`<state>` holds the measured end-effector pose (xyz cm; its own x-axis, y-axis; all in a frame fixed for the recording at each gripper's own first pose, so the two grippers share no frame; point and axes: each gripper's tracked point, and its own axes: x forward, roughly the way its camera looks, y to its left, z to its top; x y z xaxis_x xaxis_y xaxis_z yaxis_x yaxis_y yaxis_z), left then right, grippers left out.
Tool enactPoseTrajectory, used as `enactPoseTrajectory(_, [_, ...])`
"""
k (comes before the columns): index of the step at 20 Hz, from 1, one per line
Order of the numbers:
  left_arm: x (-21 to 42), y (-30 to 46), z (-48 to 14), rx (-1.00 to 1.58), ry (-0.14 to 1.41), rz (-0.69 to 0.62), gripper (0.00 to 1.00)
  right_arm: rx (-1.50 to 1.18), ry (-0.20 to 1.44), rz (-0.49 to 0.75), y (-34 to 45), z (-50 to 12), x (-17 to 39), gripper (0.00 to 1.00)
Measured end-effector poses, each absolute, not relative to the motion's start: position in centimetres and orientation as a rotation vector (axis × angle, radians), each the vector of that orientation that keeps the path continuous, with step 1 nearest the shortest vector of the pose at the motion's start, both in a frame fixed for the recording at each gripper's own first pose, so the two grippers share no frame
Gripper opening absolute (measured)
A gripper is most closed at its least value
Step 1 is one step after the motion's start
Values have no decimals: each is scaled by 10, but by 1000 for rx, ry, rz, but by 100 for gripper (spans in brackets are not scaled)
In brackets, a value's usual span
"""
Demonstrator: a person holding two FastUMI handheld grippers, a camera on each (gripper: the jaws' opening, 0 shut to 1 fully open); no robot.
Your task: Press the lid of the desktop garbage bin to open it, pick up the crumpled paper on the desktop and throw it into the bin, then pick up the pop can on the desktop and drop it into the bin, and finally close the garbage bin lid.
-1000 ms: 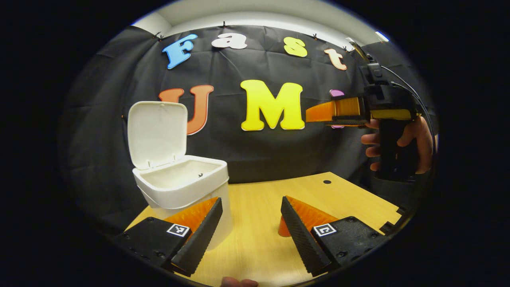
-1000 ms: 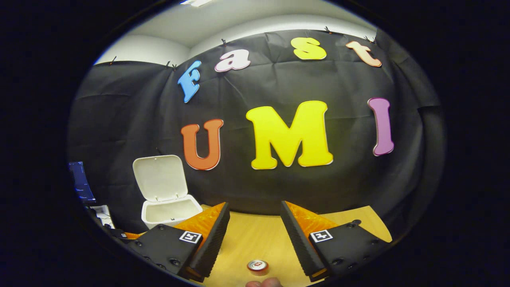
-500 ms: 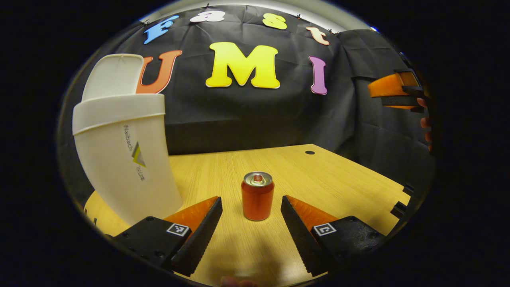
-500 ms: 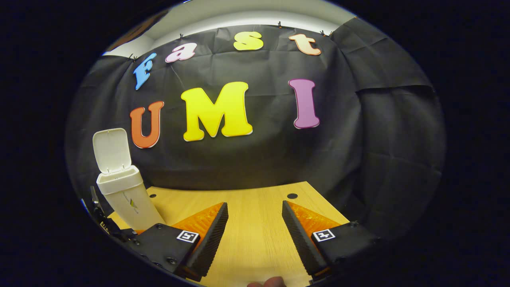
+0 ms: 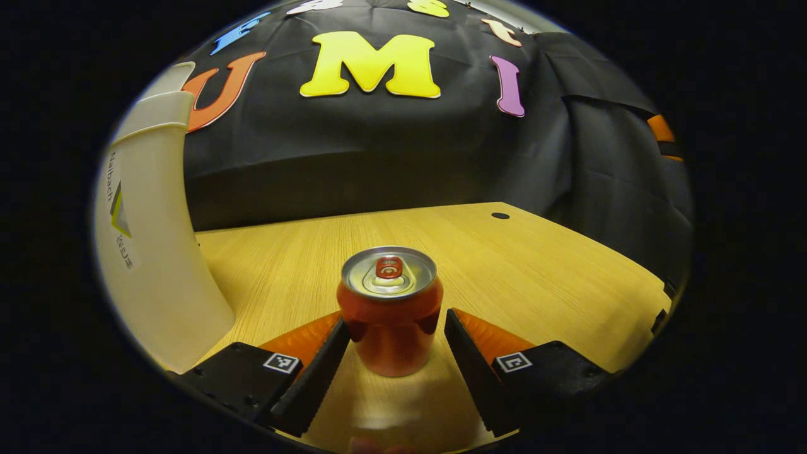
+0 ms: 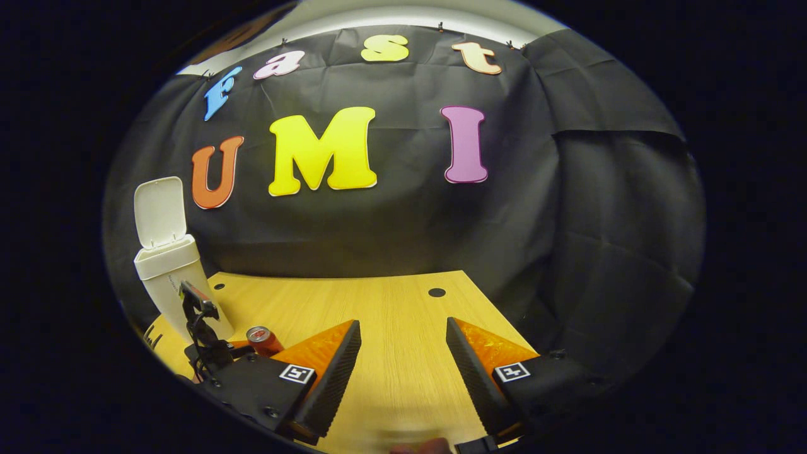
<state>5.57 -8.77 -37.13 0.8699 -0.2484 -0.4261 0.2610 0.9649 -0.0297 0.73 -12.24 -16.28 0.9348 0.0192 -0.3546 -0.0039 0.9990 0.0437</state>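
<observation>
Left tongs (image 5: 394, 343) are wide open, and the can (image 5: 390, 309) now stands right between the two fingers, upright on the table (image 5: 542, 265). A moment ago the can was farther ahead of them, so the tongs have slid forward around it. The left finger looks very close to the can, maybe touching; the right finger has a small gap. They are not squeezing it yet.

Right tongs (image 6: 403, 366) are open wide too and hold nothing. They have swung off to the side and now look over bare table. From there the can (image 6: 263, 340) shows small, near the bin (image 6: 170, 284), with the left tongs (image 6: 217, 359) by it.

The bin (image 5: 142, 252) stands just left of the can, and its lid (image 6: 157, 211) is up. No paper is seen on the table, so I think it is already inside. Next comes the squeeze on the can, then a lift over to the bin. A can is smooth and could slip if the grip is weak.
</observation>
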Motion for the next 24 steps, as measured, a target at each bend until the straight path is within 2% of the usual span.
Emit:
enactPoseTrajectory(3, [64, -84, -373, 14, 455, -242, 99, 45, 380, 26, -119, -168, 8, 88])
enactPoseTrajectory(4, [66, -83, -373, 16, 459, -235, 86, 33, 389, 46, -114, -169, 8, 88])
enactPoseTrajectory(7, [68, -78, -355, 17, 465, -221, 83, 18, 377, 81, -105, -162, 7, 88])
enactPoseTrajectory(10, [69, -65, -308, -1, 420, -191, 83, 14, 383, 117, -86, -161, 14, 88])
enactPoseTrajectory(18, [77, -13, -149, -19, 271, -90, 82, 62, 300, 226, -32, -109, 21, 88])
enactPoseTrajectory(21, [85, 34, -84, 23, 193, 1, 82, 76, 272, 241, -25, -91, 23, 88])
enactPoseTrajectory(24, [87, 73, -51, 42, 162, 86, 82, 99, 253, 238, -28, -74, 32, 88])
